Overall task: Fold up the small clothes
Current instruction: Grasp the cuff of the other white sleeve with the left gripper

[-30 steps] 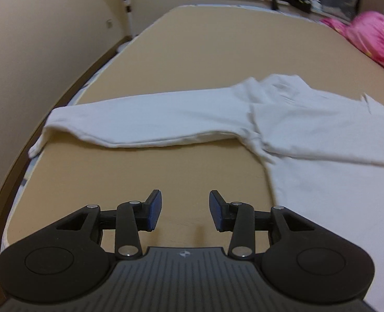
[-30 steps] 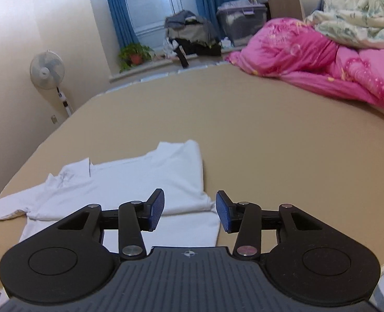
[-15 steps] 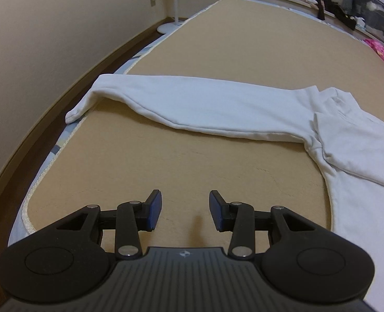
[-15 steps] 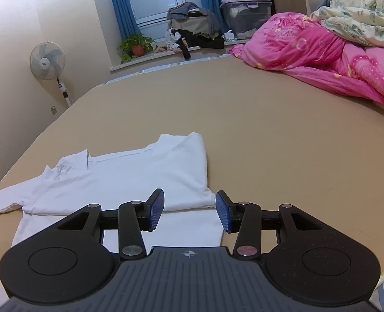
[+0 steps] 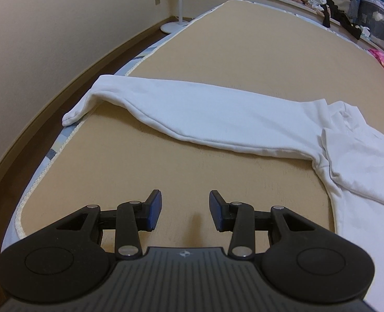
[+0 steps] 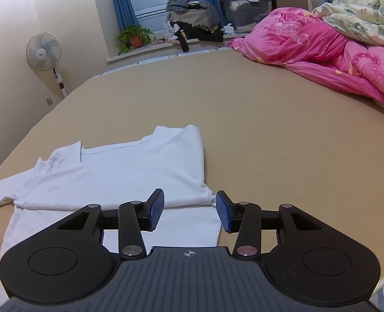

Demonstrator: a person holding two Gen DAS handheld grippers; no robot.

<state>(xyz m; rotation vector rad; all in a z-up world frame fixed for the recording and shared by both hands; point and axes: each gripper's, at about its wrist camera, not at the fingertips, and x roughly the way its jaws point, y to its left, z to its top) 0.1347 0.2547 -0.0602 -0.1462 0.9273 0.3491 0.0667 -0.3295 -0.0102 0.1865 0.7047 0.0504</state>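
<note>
Just above the bed, both tongs, left (image 5: 185,209) and right (image 6: 190,210), tilt downward, part-open and empty, near the white shirt (image 6: 129,171)

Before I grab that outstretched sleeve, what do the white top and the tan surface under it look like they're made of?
White top: looks like a soft, fairly thick knit, probably cotton fleece; matte, with a rolled seam edge and a limp drape over the bed's edge. Tan surface: seems a smooth, matte woven mat or fitted cover, taut and flat, with corded piping along its rim; the exact fibre can't be told.
</note>
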